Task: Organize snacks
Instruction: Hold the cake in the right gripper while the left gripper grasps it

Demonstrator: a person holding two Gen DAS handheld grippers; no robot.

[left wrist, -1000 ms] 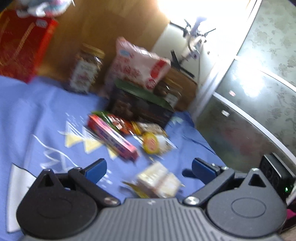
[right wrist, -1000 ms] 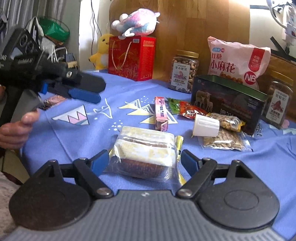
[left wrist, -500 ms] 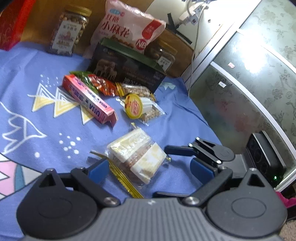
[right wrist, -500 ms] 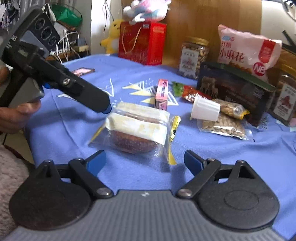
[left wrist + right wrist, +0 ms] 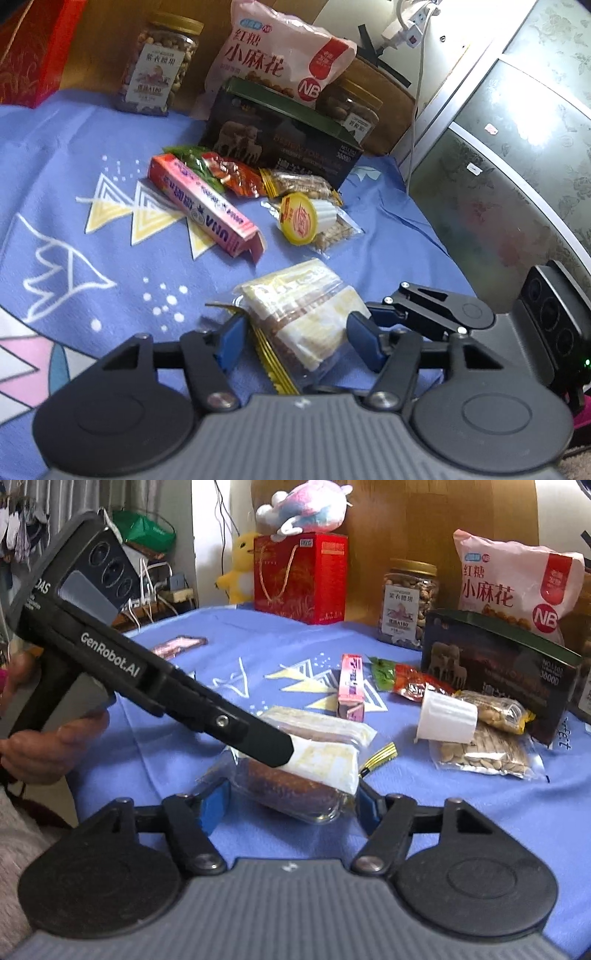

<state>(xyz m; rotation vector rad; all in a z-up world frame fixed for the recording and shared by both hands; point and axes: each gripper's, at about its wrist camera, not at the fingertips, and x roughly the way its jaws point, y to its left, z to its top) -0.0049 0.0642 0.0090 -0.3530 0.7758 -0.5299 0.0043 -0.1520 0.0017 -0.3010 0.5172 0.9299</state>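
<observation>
1. Currently, wrapped cake pkg [image 5: 303, 317] is lain on blue cloth [image 5: 74, 177], near edge, near pink box [image 5: 207, 206].
2. Left gripper [image 5: 295, 341]: jaws closing round pkg, not clenched yet.
3. Right gripper [image 5: 288, 805]: jaws closing round same pkg, still released.

Glossy clear plastic cake wrapper [image 5: 306, 314]

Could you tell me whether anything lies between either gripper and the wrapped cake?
Nothing visible does. The cake already sits between the closing jaws of both the left gripper and the right gripper, which meet at the same packet from different sides.
</observation>
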